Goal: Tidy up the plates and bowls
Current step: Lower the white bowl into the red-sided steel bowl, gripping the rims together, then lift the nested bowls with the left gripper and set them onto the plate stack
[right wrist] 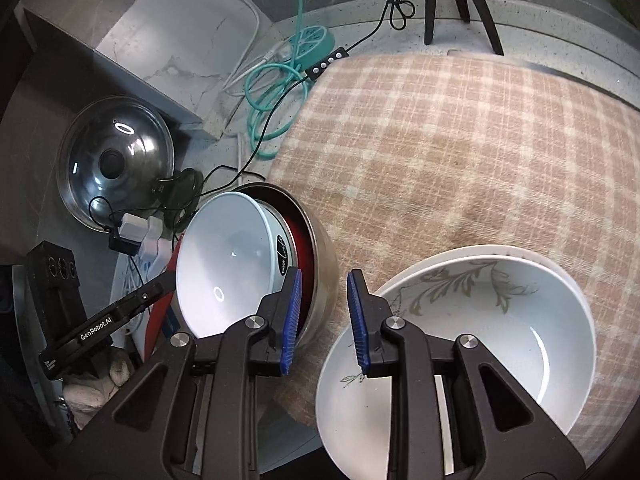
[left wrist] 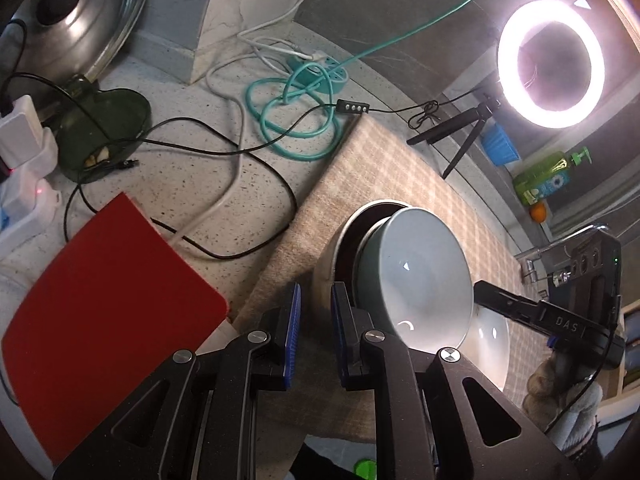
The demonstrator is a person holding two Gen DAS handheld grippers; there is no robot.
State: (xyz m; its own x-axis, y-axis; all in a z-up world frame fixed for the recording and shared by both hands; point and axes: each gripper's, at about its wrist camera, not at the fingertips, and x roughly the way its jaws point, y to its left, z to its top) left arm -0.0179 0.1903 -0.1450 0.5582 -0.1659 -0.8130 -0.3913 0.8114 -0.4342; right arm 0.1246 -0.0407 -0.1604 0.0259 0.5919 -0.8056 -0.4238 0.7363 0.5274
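A grey-blue bowl (left wrist: 416, 276) (right wrist: 228, 264) leans tilted inside a steel bowl (left wrist: 326, 264) (right wrist: 324, 256) with a red inside, on the checked cloth (left wrist: 400, 168) (right wrist: 460, 140). My left gripper (left wrist: 317, 294) is shut with nothing between its pads, just left of the steel bowl. In the right wrist view its finger (right wrist: 160, 286) reaches the grey-blue bowl's left rim. My right gripper (right wrist: 325, 292) stands slightly open over the cloth, with nothing between its pads. It sits between the steel bowl and a white leaf-patterned bowl (right wrist: 460, 320) (left wrist: 488, 344) resting on a white plate (right wrist: 556, 268).
A red board (left wrist: 108, 304) lies left of the cloth. Teal and black cables (left wrist: 296, 120) (right wrist: 272, 92), a pot lid (left wrist: 80, 12) (right wrist: 116, 164), a green dish (left wrist: 104, 128), chargers (left wrist: 20, 128), a ring light (left wrist: 550, 60) on a tripod, a soap bottle (left wrist: 548, 176) and a tap (left wrist: 560, 244) surround it.
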